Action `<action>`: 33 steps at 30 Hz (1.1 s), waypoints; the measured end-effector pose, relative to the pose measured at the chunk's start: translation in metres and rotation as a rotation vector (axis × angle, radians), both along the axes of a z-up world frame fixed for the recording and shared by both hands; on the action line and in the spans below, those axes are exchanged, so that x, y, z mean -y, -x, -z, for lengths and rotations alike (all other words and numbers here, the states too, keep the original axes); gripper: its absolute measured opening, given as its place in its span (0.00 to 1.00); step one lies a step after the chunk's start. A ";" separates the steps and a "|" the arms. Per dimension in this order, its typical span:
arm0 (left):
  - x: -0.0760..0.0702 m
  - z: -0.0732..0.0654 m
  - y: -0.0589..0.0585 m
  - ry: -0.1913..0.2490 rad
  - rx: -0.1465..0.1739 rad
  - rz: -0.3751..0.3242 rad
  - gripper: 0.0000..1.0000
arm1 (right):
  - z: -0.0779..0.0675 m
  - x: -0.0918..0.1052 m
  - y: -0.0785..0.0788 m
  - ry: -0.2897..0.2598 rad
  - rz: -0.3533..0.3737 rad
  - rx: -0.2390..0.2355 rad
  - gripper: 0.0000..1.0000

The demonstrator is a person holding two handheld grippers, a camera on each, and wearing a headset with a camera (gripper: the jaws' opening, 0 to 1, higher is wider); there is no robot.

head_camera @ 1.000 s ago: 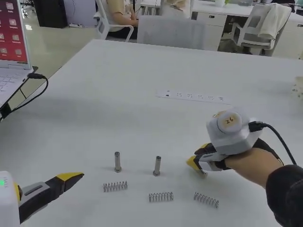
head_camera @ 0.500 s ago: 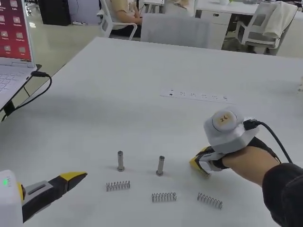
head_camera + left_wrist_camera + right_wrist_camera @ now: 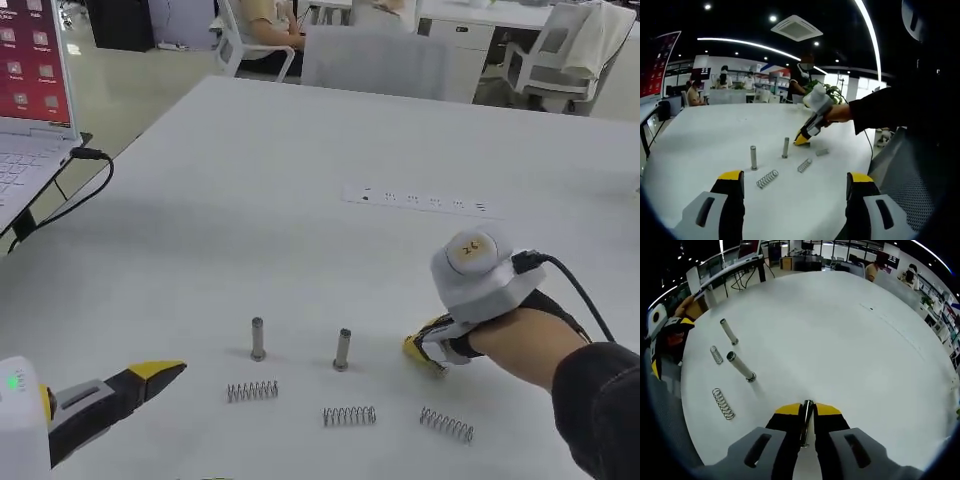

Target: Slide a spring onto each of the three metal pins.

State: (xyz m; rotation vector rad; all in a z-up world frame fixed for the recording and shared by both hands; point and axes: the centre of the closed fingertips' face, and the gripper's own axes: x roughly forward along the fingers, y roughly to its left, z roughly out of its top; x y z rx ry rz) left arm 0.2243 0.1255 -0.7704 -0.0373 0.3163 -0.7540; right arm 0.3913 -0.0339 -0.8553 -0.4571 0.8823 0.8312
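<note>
We see a big white table [image 3: 300, 170] in a bright office. A laptop [image 3: 25, 110] with a red screen stands to its left. 1 power strip [image 3: 425, 203] lies on the table. Office chairs [image 3: 560, 55] stand behind on a shiny floor [image 3: 130, 80].

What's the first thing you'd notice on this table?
Three springs lie in a row on the white table, with two metal pins standing just behind them. The right claw pinches a third pin at the right end; the left claw hangs open at the left.
</note>
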 end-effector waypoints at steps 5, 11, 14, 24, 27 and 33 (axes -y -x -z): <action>0.000 0.000 0.000 -0.001 0.001 0.000 0.80 | 0.000 -0.001 0.001 0.000 0.002 0.008 0.06; 0.000 -0.001 0.000 -0.003 0.005 -0.001 0.80 | -0.001 -0.001 0.003 0.009 0.009 0.008 0.06; 0.000 -0.001 0.000 -0.004 0.007 0.001 0.80 | -0.010 -0.002 0.005 -0.008 0.010 0.020 0.06; 0.001 -0.002 0.001 -0.008 0.012 0.008 0.80 | -0.029 0.002 0.006 -0.037 0.024 0.055 0.06; 0.002 -0.002 0.001 -0.011 0.014 0.013 0.80 | -0.034 0.004 0.007 -0.046 0.030 0.065 0.06; 0.002 -0.003 0.002 -0.016 0.018 0.016 0.80 | -0.039 0.006 0.010 -0.056 0.039 0.076 0.06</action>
